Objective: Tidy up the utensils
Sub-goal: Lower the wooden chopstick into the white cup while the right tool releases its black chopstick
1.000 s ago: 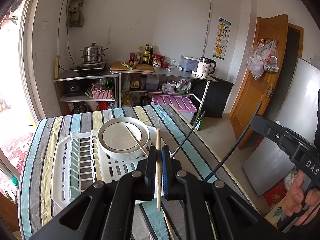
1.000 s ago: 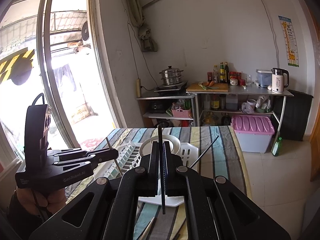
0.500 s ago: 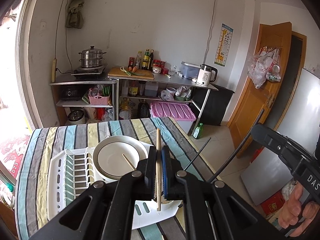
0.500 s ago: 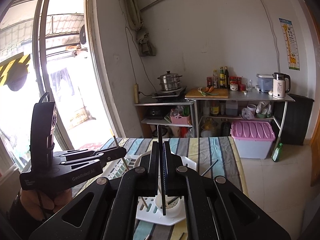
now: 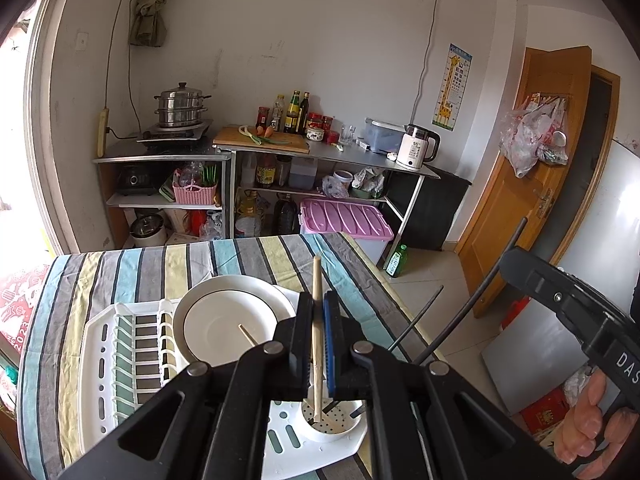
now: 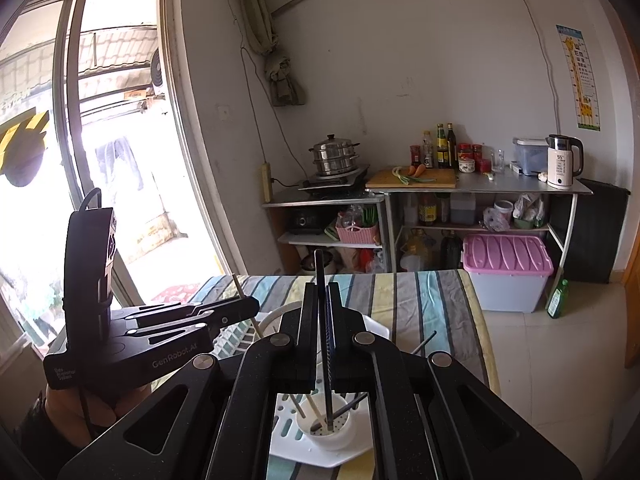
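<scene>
- Left tongs [image 5: 318, 344]: jaws closed on a pale wooden chopstick [image 5: 317, 320], held near upright; its lower tip sits inside or just over the white utensil cup [image 5: 334, 432]. Can't tell if the tip touches the perforated bottom.
- Right tongs [image 6: 320, 340]: jaws fully closed on a dark chopstick [image 6: 320, 280], also near upright, lower end down in the same cup [image 6: 326, 428].
- Cup already holds a dark stick or two leaning right and, in the right view, two pale ones leaning left.
- Cup sits at the near right corner of the white drying rack [image 5: 120, 360], on the striped table [image 5: 120, 268], near the table's near right corner. White plate [image 5: 232, 320] stands in the rack just behind the left tongs.
- Risk: both sticks go for one small cup with the two tongs close together; likely they knock each other or the leaning sticks and flip one out.
- Risk: releasing with a tip over the rim, not the opening, drops the stick onto rack or table; it could roll off the table's right edge.
- Risk: pushing down on a light cup may tip it.
- Pose: both tongs point forward and tilted down, side by side; a hand [image 5: 588, 420] grips the right handle, bottom right of the left view.
</scene>
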`<state>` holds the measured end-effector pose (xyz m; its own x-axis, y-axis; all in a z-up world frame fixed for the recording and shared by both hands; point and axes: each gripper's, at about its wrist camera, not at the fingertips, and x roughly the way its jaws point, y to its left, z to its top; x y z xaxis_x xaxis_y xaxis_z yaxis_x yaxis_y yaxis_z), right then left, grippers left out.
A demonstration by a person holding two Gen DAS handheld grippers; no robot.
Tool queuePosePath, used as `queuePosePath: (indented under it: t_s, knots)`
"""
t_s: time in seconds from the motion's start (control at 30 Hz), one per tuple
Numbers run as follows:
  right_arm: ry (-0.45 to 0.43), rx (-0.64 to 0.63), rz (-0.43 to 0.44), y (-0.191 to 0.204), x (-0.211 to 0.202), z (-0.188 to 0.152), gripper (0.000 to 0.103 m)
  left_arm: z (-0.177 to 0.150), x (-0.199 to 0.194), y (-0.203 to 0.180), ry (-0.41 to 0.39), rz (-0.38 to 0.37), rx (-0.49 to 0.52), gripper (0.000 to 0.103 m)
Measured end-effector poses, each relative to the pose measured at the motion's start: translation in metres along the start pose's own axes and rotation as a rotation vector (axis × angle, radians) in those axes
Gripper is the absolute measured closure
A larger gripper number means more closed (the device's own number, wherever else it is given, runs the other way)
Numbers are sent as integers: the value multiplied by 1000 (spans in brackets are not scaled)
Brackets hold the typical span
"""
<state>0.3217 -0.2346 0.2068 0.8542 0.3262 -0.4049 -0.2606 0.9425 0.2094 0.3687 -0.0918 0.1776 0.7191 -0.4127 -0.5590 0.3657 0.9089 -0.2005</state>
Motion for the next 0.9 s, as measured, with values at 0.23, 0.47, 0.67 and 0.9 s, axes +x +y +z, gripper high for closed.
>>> queuePosePath:
  t_s: [0.23,0.47,0.67,0.9]
  knots:
    - [42,23,-6,-11,19,-14,100,-14,22,7,42,3,-11,97]
    - [70,46,-14,-23,29,-24,100,-26,38,14,78,12,-31,97]
    - [90,59,-27,-32,34,-30,100,-35,47,17,104,18,-42,97]
    - [99,75,-49,-41,37,-34,100,-37,50,19,103,33,-46,97]
